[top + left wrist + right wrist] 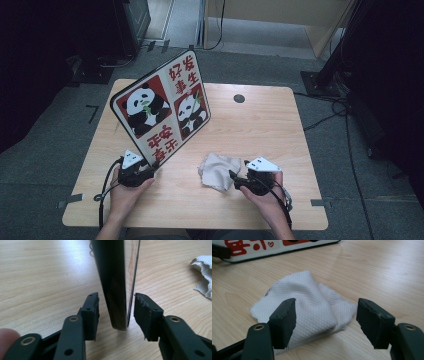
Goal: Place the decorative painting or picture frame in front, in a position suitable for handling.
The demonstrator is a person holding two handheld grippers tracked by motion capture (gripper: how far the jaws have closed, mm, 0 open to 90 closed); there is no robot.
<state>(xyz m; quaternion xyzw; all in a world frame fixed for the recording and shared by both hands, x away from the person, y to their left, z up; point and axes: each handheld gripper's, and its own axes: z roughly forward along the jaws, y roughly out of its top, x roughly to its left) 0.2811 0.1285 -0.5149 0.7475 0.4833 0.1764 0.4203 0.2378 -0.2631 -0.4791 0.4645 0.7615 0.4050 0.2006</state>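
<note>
Looking down in the high view, a wooden table (260,125) carries a panda board (160,107) tilted up on its lower corner, reaching from the table's middle toward ten o'clock. The left gripper (154,167) sits at that lower corner, at about seven o'clock of the table, held by the left hand (125,192). A crumpled cloth (218,171) lies flat at about six o'clock, near the board's corner but apart from it. The right gripper (234,178) points at the cloth from four o'clock, its tips at the cloth's edge, with the right hand (262,192) behind it.

In the left gripper view, the board (113,285) stands on edge between the two jaws, its bottom corner resting on the table (45,277). The jaws are partly closed around it, with a narrow gap showing on each side, so the pads are not pressing on it. The cloth (203,275) shows at two o'clock.

In the right gripper view, the jaws stand wide apart and hold nothing. The cloth (312,305) lies on the table (382,272) just ahead and partly between them, toward eleven o'clock. The board's lower edge (274,248) runs across at twelve o'clock.
</note>
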